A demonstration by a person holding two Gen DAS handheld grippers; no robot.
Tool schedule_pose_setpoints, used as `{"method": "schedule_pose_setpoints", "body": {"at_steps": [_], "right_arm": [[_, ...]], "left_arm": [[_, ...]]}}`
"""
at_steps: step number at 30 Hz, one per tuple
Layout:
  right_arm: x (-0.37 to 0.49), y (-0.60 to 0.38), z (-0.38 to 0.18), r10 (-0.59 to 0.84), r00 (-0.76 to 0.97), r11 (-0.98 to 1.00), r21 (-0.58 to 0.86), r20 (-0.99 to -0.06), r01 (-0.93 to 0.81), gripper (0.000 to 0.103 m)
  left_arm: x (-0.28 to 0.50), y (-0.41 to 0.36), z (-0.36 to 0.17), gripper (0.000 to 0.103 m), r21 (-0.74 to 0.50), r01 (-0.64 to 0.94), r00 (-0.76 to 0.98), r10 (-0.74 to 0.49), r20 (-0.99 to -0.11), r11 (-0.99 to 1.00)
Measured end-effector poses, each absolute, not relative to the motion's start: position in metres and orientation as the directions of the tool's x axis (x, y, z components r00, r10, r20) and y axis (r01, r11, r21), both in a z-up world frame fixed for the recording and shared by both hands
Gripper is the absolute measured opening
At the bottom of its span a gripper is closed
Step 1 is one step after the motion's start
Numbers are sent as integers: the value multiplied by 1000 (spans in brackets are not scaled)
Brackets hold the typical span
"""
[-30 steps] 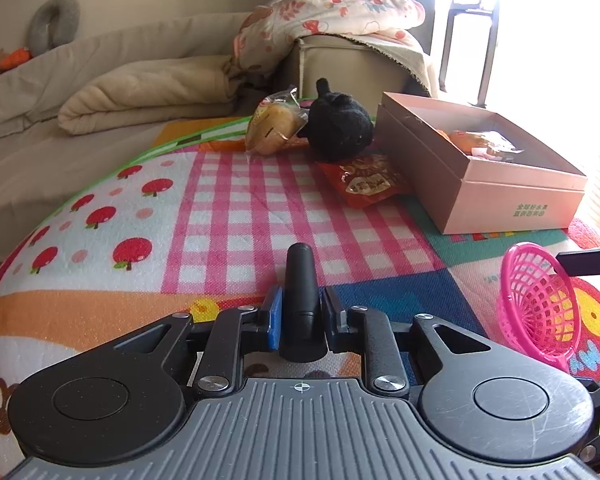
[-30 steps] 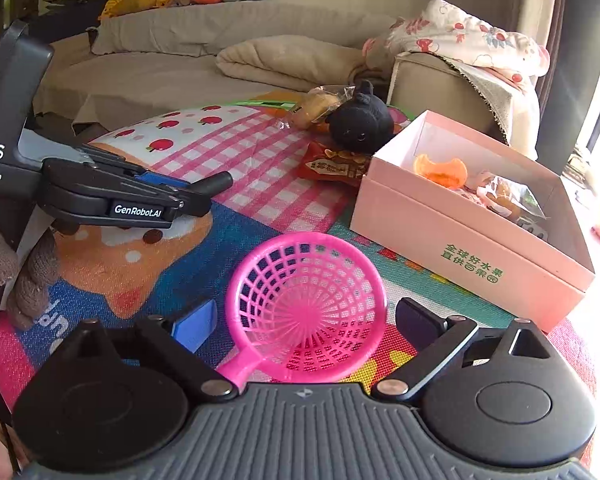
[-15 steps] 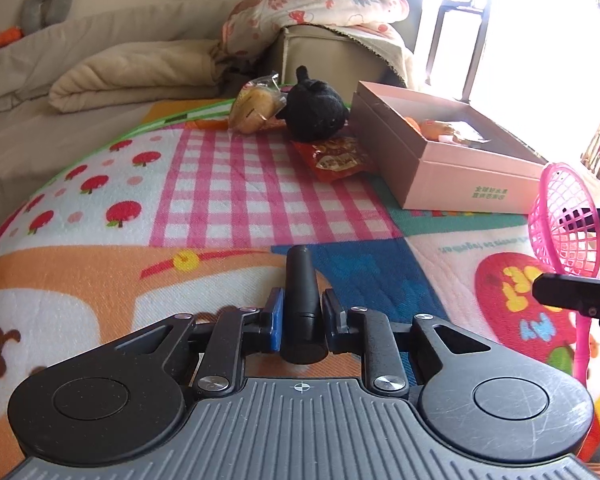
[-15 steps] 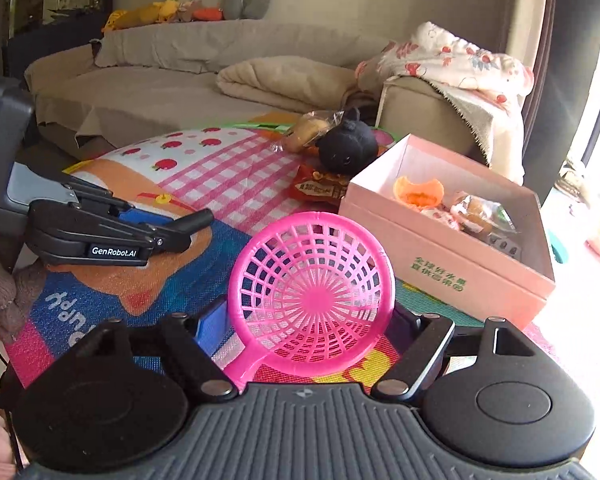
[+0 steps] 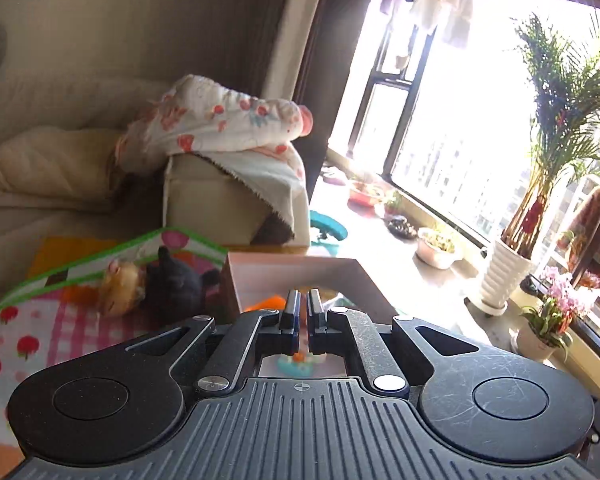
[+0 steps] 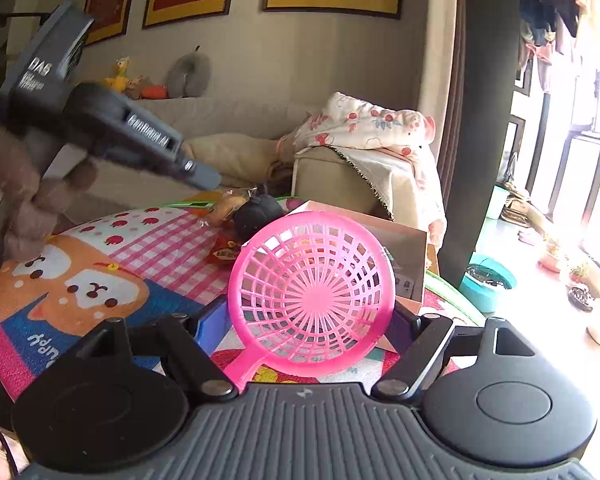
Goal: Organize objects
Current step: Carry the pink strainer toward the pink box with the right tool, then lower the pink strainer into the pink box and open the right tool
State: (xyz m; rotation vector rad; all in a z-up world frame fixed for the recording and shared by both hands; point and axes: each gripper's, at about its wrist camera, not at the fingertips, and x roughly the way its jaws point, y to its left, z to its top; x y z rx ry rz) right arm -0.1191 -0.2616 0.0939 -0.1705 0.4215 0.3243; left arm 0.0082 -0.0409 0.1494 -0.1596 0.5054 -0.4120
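Observation:
My right gripper (image 6: 310, 312) is shut on a pink plastic mesh basket (image 6: 310, 288) and holds it upright in the air, above the play mat and in front of the pink cardboard box (image 6: 404, 240). My left gripper (image 5: 303, 312) is shut and empty, raised above the near wall of the same box (image 5: 296, 268), where an orange item (image 5: 270, 302) lies inside. In the right wrist view the left gripper (image 6: 208, 180) hangs up at the left. A black plush toy (image 5: 176, 284) and a wrapped bun (image 5: 122, 290) lie left of the box.
A colourful play mat (image 6: 100, 280) covers the surface. A red snack packet (image 6: 224, 252) lies on it near the plush. A sofa with a floral blanket (image 5: 220, 128) stands behind. Plant pots (image 5: 504, 276) and a teal bowl (image 6: 488, 280) line the sunny window side at the right.
Both grippers have risen and swung right toward the box. The pink basket went up with the right gripper and now stands upright. The left fingers stay shut.

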Motion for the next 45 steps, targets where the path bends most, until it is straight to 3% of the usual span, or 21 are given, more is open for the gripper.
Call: {"method": "schedule_pose_setpoints", "body": {"at_steps": [3,6,10,13,20,25,33,45], "right_arm": [[-115,-270,89,257,861,942,-88,-438,-325,79],[-113,-278,78,227,855,950,-87,-467,-299,79],[-104,-282,57,212,821,958,-54,-530,-282,79],[-99,-273,44,229,799,953,-39,-556,-300,79],[-88,-250,27,239,773,944,-45,-588,-326,79],[-91,-242,23,232,762,940,-64,-604,-336,80],[-98,-240,17,187,773,936,-128,-606,-327,85],[-110,-251,31,198,798,944,-108,-570,-312,79]], "left_arm": [[32,-51,151,6,-309,350,803,-453,-388,884],[34,-48,139,10,-344,323,795,-450,-405,881],[6,-32,113,13,-272,349,769,-440,-464,897],[-18,-17,94,13,-178,316,776,-361,-517,932],[-58,7,34,13,-309,197,602,-364,-711,930],[-68,-8,22,27,-306,197,598,-362,-715,931],[-98,-51,25,31,-40,332,623,-251,-741,942],[-99,-37,29,23,-121,340,650,-326,-686,933]]}}
